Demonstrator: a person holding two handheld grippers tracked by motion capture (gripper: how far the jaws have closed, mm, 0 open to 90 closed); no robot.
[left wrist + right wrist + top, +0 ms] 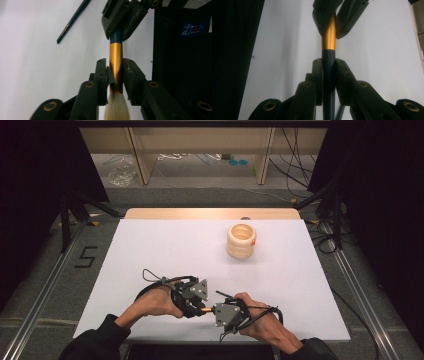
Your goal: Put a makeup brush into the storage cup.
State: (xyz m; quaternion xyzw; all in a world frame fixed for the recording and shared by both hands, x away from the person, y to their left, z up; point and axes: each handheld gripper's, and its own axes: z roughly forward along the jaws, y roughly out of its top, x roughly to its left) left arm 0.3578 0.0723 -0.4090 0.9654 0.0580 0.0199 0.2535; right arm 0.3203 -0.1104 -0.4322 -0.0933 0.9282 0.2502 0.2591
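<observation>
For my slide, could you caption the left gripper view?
Left gripper and right gripper both hold a brush by its gold ferrule and dark handle.

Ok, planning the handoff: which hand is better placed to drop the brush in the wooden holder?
Probably right: the right claw grips the brush by its dark handle, on the holder's side; the left claw pinches the gold ferrule beside the bristles.

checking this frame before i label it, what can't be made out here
- Brush: in the left gripper view the bottom edge cuts off its bristle tip; in the right gripper view the right gripper hides the rest of its dark handle.
- Second brush: the top edge cuts it off, and its handle lettering is too small to read.
- Left gripper: whether its pads press the gold band is unclear.
- Wooden holder: in the high view its inside is too small to see.
</observation>
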